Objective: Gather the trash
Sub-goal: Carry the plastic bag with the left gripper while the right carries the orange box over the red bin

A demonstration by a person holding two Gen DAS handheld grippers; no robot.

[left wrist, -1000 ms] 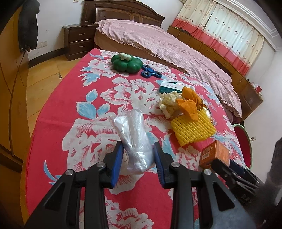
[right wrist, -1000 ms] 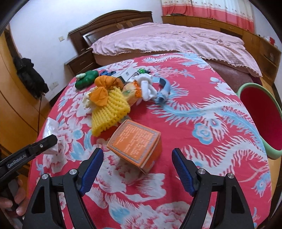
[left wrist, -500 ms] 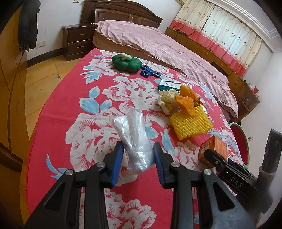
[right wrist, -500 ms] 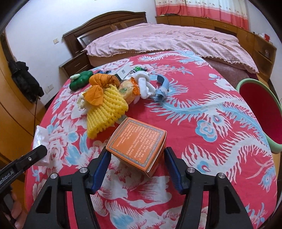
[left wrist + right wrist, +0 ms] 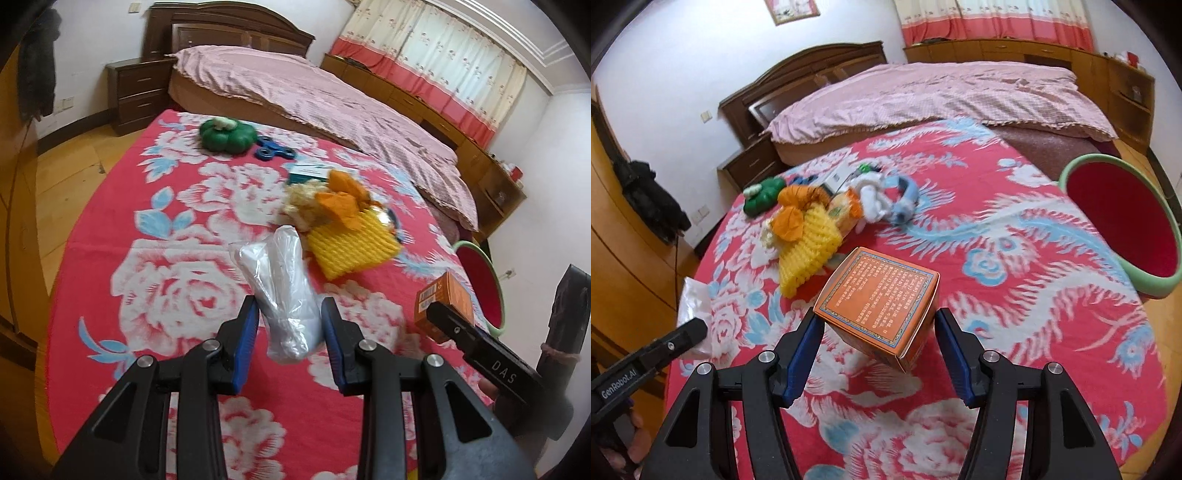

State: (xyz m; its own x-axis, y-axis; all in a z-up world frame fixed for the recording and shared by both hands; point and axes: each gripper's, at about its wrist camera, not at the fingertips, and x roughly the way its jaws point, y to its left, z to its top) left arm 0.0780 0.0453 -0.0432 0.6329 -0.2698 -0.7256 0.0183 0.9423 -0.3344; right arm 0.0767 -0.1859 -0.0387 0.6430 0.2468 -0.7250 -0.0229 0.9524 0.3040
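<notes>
Spreading beneath both claws, a red floral cloth (image 5: pixel 1015 229) covering a round table. Sitting well beyond the right claw, off to its right past the table edge, a green-rimmed red basin (image 5: pixel 1123 218). Gripping an orange box (image 5: pixel 882 299), the right claw (image 5: pixel 881 345), jaws standing about half open and pressing blue pads against the box's two sides, with the box tilted and lifted clear of the cloth. Pinching a crumpled clear plastic bag (image 5: pixel 280 288), the left claw (image 5: pixel 290 341), jaws narrowed to a small gap, pads pressing on the bag's lower end and the rest of the bag sticking out ahead of the fingertips. Lying just ahead of the left claw and slightly to its right, a yellow foam net (image 5: pixel 347 247) with orange peel (image 5: pixel 343 203) piled on its far end. Resting farther ahead of the left claw, a green pumpkin-shaped toy (image 5: pixel 227 134) and, just beside it, a blue fidget spinner (image 5: pixel 275 149). Showing at the right edge of the left claw's view, the orange box again, held in the other claw's black finger.
</notes>
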